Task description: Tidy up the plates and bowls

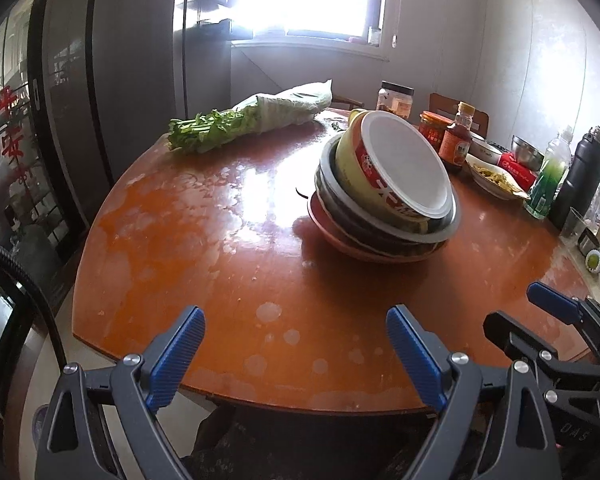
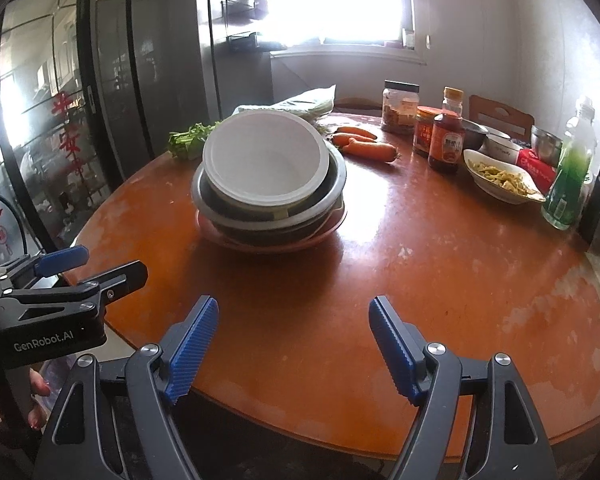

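Observation:
A tilted stack of dishes [image 1: 384, 200] [image 2: 268, 192] stands near the middle of the round orange table [image 1: 204, 264] [image 2: 420, 280]. Its top piece is a white-lined bowl with a yellow and red printed side [image 1: 404, 164] [image 2: 266, 160]. Under that sit a metal bowl [image 2: 336, 172], darker bowls and a pink plate [image 2: 228, 240]. My left gripper [image 1: 296, 356] hangs open over the table's near edge, well short of the stack, nothing between its blue pads. My right gripper [image 2: 294, 344] is likewise open and empty, also short of the stack. Each gripper shows beside the other in the opposite view.
Leafy greens in a wrapper [image 1: 252, 120] lie at the back left, carrots [image 2: 364, 144] behind the stack. Jars and a sauce bottle [image 2: 446, 132], a white dish of food [image 2: 500, 180], small bowls, a green bottle [image 2: 568, 176] and a dark flask [image 1: 580, 176] crowd the right side. A dark fridge [image 2: 160, 60] stands left.

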The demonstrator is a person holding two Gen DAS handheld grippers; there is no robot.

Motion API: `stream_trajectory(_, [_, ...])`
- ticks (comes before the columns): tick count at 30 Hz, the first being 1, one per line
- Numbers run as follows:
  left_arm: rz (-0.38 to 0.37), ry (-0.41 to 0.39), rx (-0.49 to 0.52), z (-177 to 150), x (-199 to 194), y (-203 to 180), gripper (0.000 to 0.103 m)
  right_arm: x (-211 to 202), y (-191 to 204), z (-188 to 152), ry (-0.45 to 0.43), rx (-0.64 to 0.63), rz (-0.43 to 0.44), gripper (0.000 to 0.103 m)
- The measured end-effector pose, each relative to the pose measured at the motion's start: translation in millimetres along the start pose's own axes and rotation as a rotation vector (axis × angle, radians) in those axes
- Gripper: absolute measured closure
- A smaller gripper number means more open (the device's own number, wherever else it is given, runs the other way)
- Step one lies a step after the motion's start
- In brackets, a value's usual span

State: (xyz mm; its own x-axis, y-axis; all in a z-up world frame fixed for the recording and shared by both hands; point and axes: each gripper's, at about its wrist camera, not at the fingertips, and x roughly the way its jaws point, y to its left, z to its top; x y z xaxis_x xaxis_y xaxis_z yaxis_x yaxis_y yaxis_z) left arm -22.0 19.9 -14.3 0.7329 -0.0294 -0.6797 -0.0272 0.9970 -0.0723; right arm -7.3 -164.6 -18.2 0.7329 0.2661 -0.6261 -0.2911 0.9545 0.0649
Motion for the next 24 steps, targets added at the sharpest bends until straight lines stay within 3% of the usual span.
stream_trajectory(24, [0.010,0.007,0.012,-6.2,-1.3,-4.5,0.011,-8.9,-6.4,-9.6,-0.010,0.018,-0.026,0.024])
